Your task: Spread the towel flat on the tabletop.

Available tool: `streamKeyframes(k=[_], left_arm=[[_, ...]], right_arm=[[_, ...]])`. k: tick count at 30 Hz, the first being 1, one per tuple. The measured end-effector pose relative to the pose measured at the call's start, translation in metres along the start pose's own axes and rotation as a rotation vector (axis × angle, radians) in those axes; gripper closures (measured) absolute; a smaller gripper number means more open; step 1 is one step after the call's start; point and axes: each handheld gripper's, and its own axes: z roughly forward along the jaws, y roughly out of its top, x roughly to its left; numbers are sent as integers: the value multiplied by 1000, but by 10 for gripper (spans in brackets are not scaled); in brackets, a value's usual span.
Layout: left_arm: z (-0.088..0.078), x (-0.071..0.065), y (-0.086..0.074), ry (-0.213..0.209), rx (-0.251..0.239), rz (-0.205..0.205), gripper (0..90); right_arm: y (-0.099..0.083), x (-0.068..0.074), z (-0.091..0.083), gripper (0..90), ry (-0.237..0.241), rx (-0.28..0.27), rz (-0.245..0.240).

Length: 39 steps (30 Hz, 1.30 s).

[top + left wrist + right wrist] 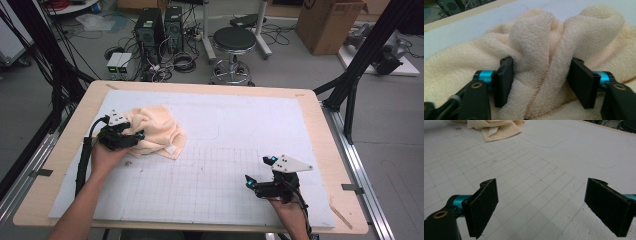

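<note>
A wooden tabletop (320, 130) is carrying a white gridded mat (240, 140) and standing on a grey floor (390, 125). Behind it a black round stool (234, 42) is sitting on a chrome base. Two black computer towers (160, 30) are standing to its left among tangled cables (180, 62), with two small white boxes (119, 65) nearby. A cardboard box (327, 25) is resting at the far right. Black frame struts (360, 60) are slanting down on both sides.

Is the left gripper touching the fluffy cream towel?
Touching. In the left gripper view, the left gripper has a bunched fold of the cream terry towel between its black pads, and the cloth presses against both.
</note>
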Motion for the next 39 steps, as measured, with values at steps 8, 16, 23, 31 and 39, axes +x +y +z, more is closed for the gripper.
streamKeyframes(k=[8, 16, 23, 31, 39], left_arm=[[6, -2, 0, 41, -17, -17, 572], [5, -2, 2, 49, -27, -35, 699], [-5, -1, 6, 40, -38, -57, 730], [-19, 1, 11, 15, -83, -102, 734], [-36, -6, 21, -16, -147, -120, 735]], right_arm=[[0, -2, 0, 112, 3, -6, 10], [-1, -5, -2, 112, 6, -19, 27], [-3, -8, -6, 112, 15, -34, 48], [-3, -8, -6, 112, 17, -44, 50], [-2, -8, -7, 112, 16, -49, 52]])
